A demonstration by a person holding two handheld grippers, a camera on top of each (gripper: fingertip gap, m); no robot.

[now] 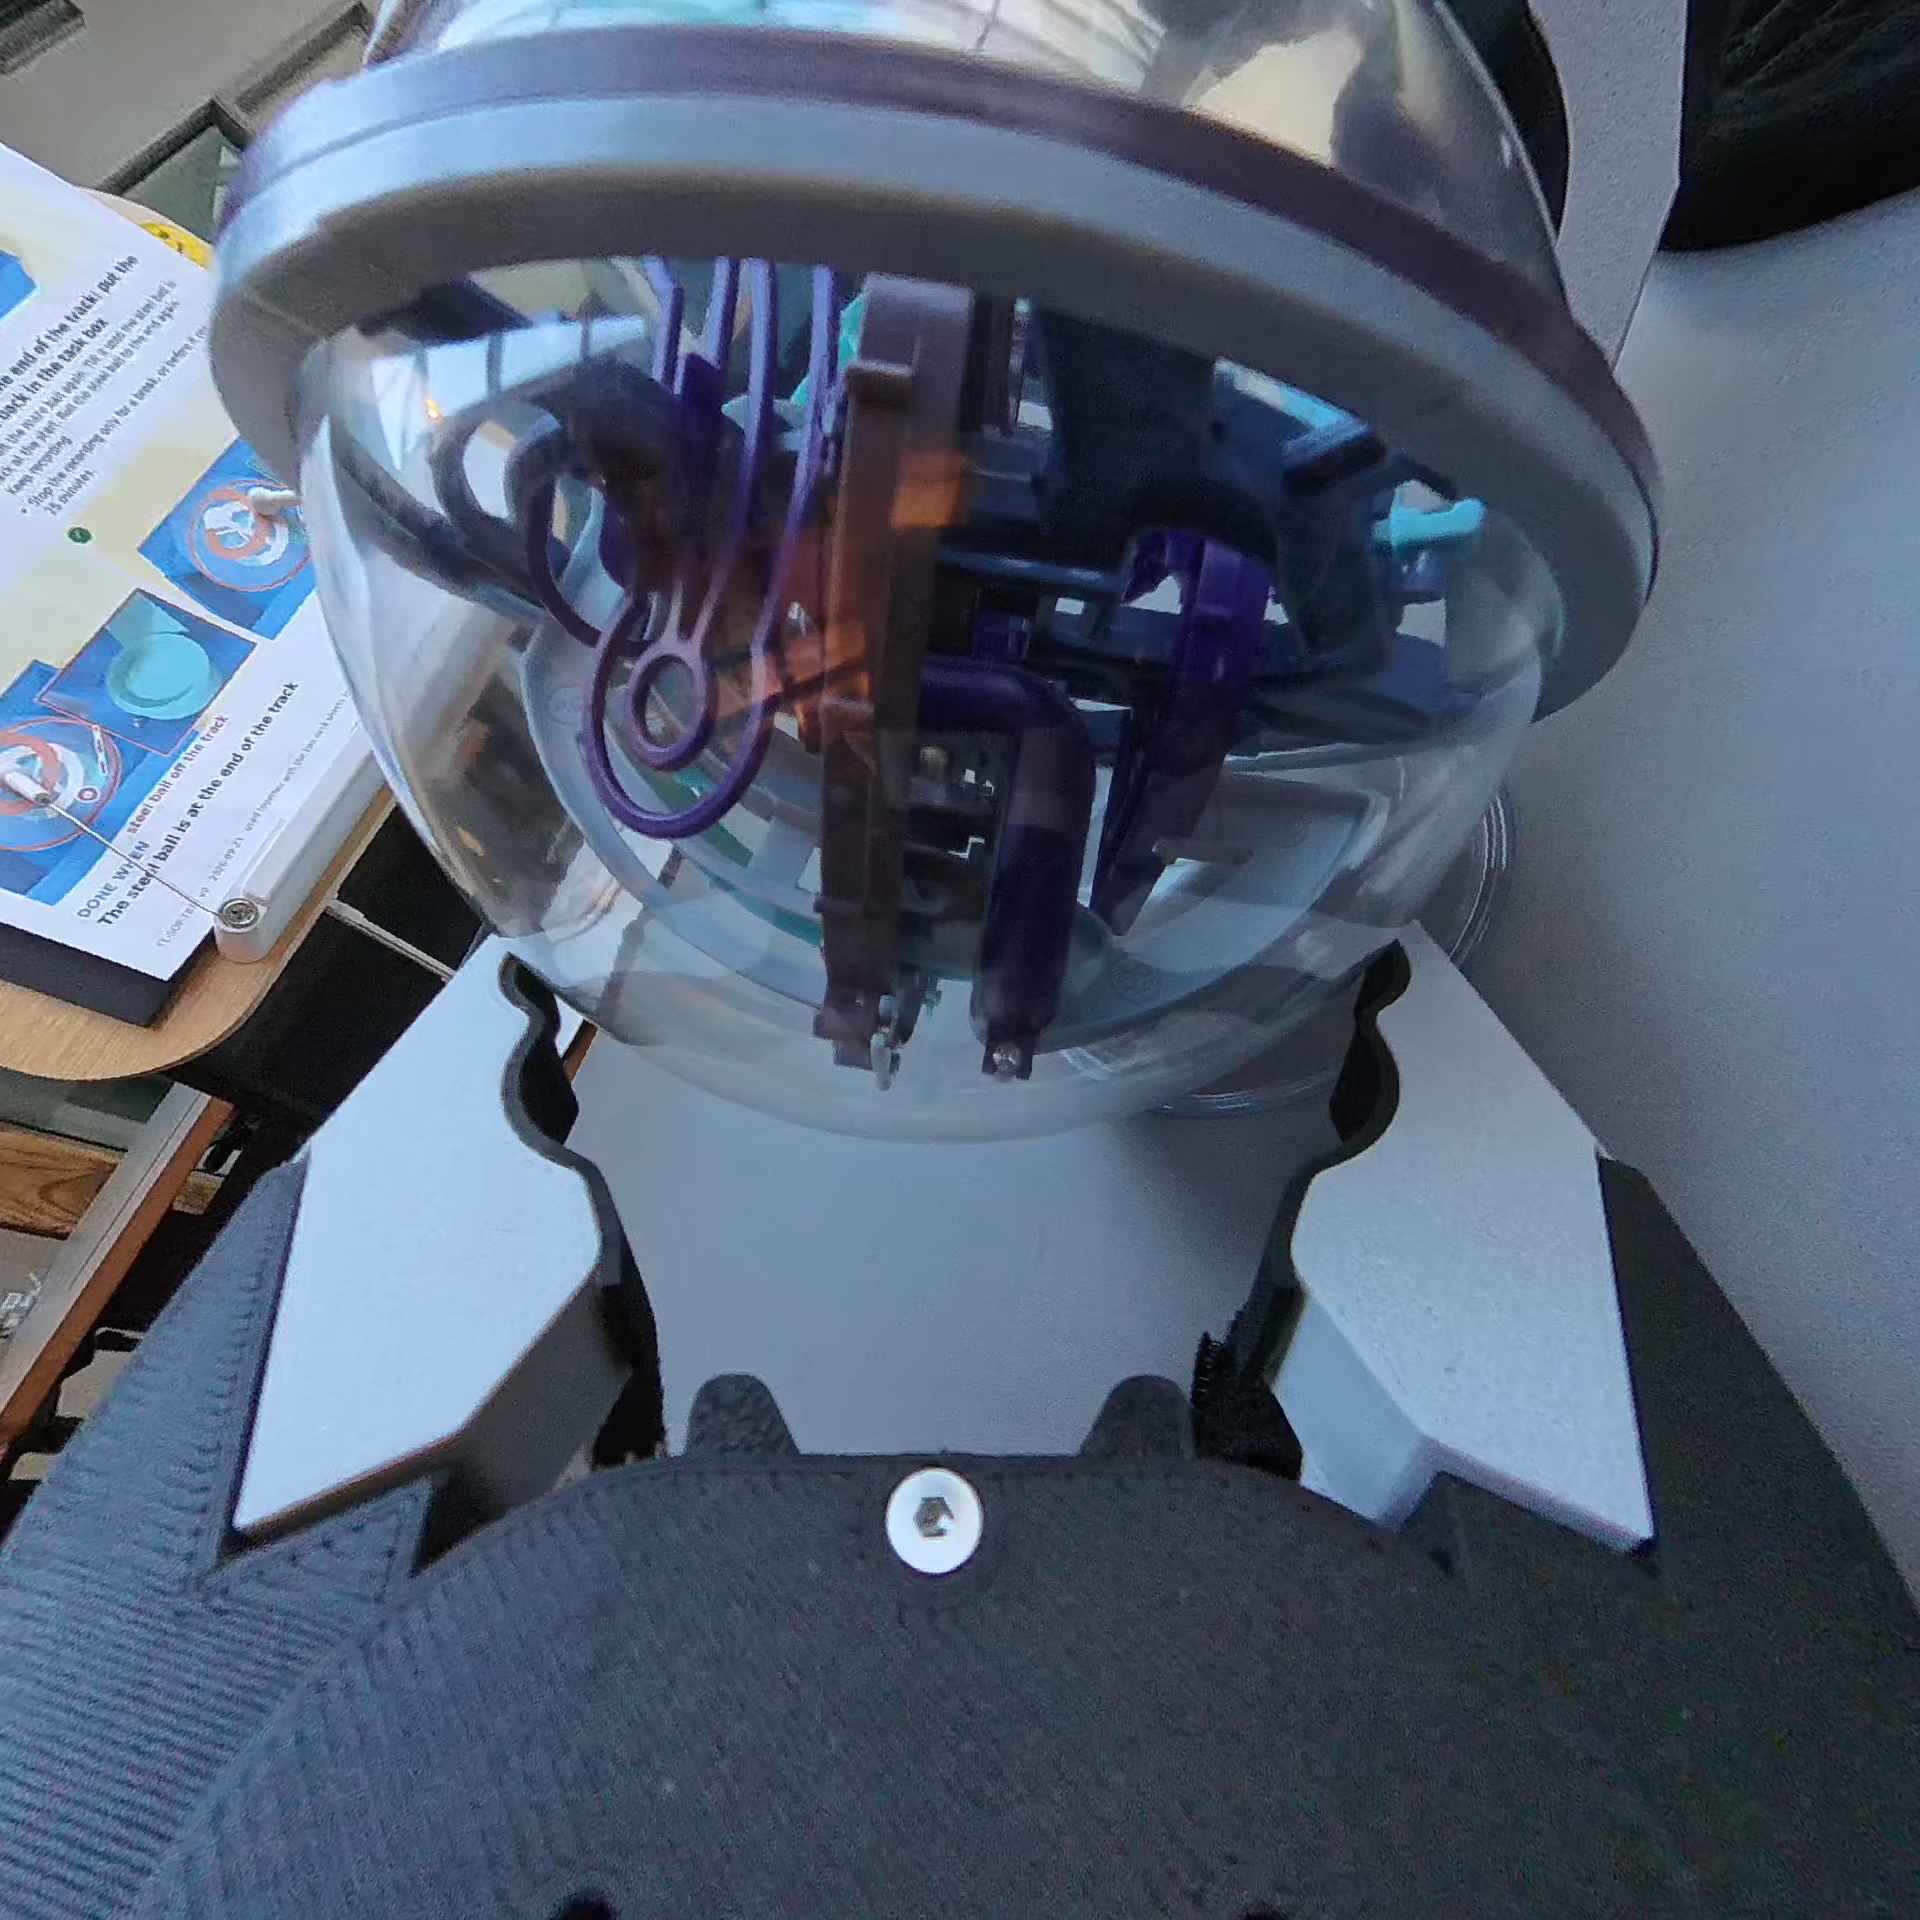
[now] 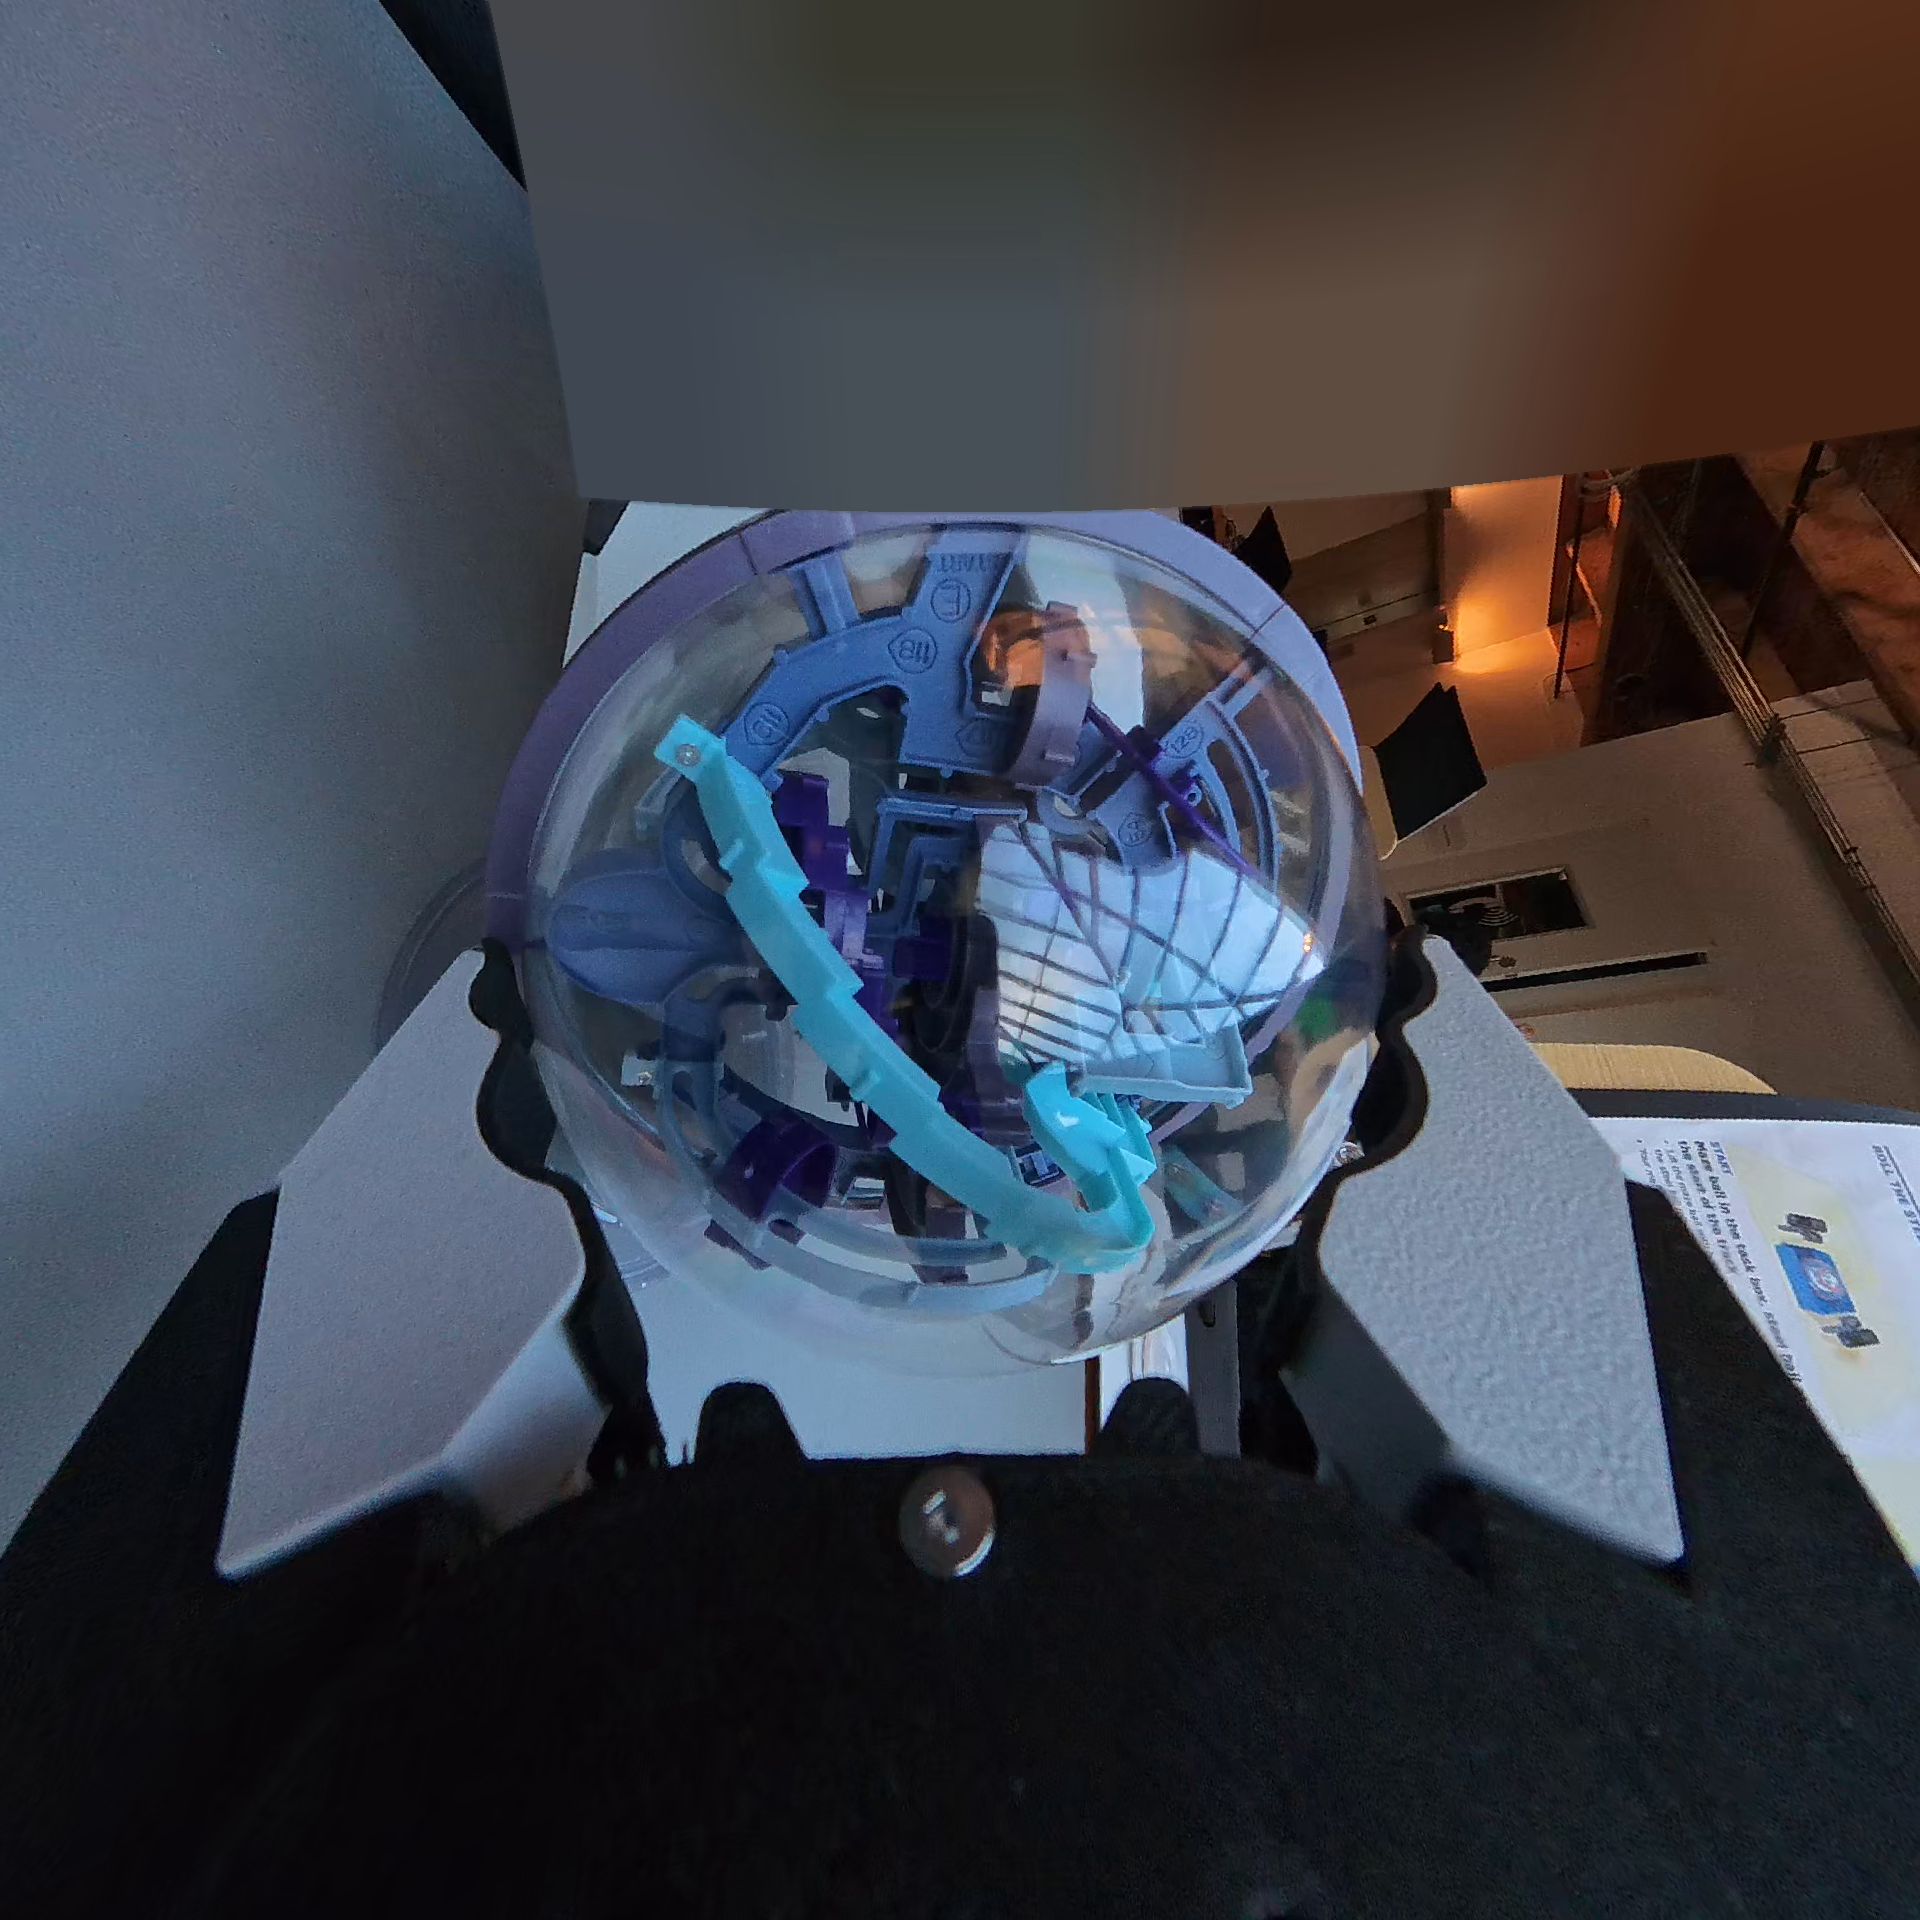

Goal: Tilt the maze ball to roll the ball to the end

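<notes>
The maze ball (image 1: 935, 665) is a clear plastic sphere with a grey ring around its middle and purple, blue, brown and teal tracks inside. My left gripper (image 1: 951, 1003) is shut on its lower half, with a grey finger (image 1: 436, 1195) at each side. In the right wrist view the maze ball (image 2: 935, 935) sits between the fingers of my right gripper (image 2: 940, 987), which is shut on it from the opposite side. A teal track (image 2: 831, 987) curves across the front. I cannot pick out the small steel ball in either view.
A grey table (image 1: 1766, 727) lies under the ball. A clear round stand (image 1: 1491, 862) rests on it behind the ball and also shows in the right wrist view (image 2: 416, 956). A printed instruction sheet (image 1: 125, 623) lies on a wooden board at left, also seen in the right wrist view (image 2: 1787, 1247).
</notes>
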